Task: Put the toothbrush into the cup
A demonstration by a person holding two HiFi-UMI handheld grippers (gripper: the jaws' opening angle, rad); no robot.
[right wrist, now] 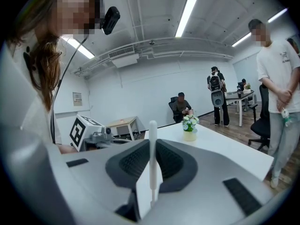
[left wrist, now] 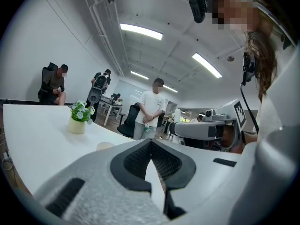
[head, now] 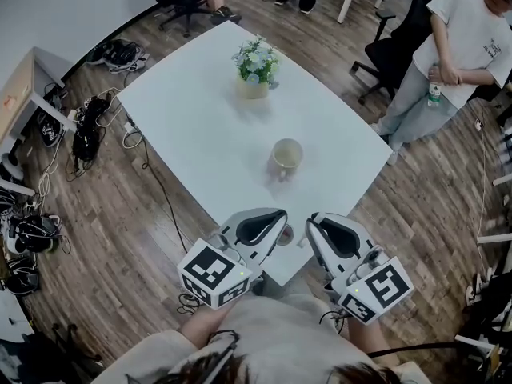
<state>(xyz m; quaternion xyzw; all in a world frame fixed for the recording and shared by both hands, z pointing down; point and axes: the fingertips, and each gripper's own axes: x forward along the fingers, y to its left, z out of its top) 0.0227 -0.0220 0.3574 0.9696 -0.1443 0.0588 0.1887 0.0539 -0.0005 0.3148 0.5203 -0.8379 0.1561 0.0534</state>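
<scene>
Carrying step, by the look of it: toothbrush (right wrist: 152,128) pinched upright in the right hand-held gripper (right wrist: 153,149), over the near edge of the white surface (head: 200,134), well short of the cup (head: 287,155). Left hand-held gripper (left wrist: 151,143) clenched on nothing. Next, probably: reach forward above the cup's mouth, lower the brush in, then let go. Cup upright, seemingly empty; flower pot (head: 253,87) beyond, full of blooms.

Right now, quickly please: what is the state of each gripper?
Left gripper: jaws closed, holding nothing.
Right gripper: jaws closed on the toothbrush.
</scene>
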